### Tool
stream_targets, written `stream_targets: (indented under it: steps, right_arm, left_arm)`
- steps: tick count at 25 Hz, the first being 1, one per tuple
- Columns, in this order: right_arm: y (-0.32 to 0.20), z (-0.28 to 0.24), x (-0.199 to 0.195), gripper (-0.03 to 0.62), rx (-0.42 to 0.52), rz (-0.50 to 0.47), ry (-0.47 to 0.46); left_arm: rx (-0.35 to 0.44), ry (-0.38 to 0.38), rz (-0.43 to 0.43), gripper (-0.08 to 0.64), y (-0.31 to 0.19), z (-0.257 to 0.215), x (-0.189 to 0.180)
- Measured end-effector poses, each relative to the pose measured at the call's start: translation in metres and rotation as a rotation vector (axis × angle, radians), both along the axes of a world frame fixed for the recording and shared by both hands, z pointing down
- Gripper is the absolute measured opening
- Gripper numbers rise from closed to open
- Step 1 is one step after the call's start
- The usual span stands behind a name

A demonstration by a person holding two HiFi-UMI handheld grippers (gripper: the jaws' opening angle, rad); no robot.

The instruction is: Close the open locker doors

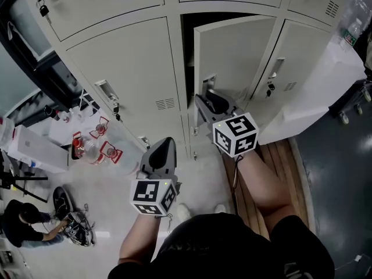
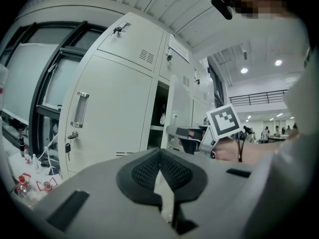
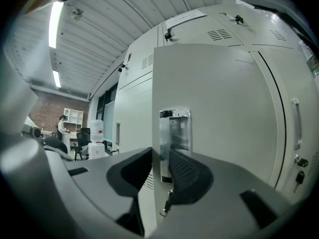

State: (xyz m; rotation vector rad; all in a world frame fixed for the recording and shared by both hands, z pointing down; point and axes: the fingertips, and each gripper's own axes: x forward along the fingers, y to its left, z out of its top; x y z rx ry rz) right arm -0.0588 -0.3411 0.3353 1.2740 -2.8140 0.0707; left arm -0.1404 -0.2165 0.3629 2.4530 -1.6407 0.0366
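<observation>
Head view, nearest: left gripper [image 1: 164,147] hangs low in front of the lockers, touching nothing.
Left fingers: pressed together with nothing between them; the left gripper view shows the pads meeting at the tip.
Right gripper [image 3: 159,171]: at the free edge of the open locker door [image 3: 219,98], at handle height.
Right fingers: one on each side of the door's edge, pinching it just beside the recessed metal handle [image 3: 174,131]. The pads look to touch both faces; how firmly, I cannot tell.
Task object: the door stands swung partway out from its compartment [image 1: 189,42], hinged on its right side, with a dark gap showing on its left.
Neighbours: closed door [image 1: 125,68] to the left sits flush, as does the one to the right; the upper row in view is also shut.
Step in hand (judgement): grip taken on the door's edge, swing not yet made.
Next move (judgement): carry the edge along the hinge arc toward the frame. The inner finger must come clear before the gap closes or it will be trapped, so a release and a final push on the outer face seem called for.
Risk (judgement): the door may spring back if the latch fails to catch.
Progress: only this door is seen open; any beyond the frame I cannot tell.
Far field: person [image 1: 23,220] crouching on the floor at far left, well apart.
</observation>
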Motion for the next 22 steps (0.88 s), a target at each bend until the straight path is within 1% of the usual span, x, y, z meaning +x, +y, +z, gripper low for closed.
stream_targets:
  steps: [11, 22]
  right_arm:
    - [-0.038, 0.000, -0.019, 0.104, -0.009, 0.068, -0.016]
    - [-0.065, 0.001, -0.028, 0.095, -0.002, 0.083, -0.018]
  left_arm:
    - [-0.005, 0.002, 0.016, 0.005, -0.023, 0.004, -0.020]
    - [-0.025, -0.008, 0.031, 0.003, -0.039, 0.013, -0.028]
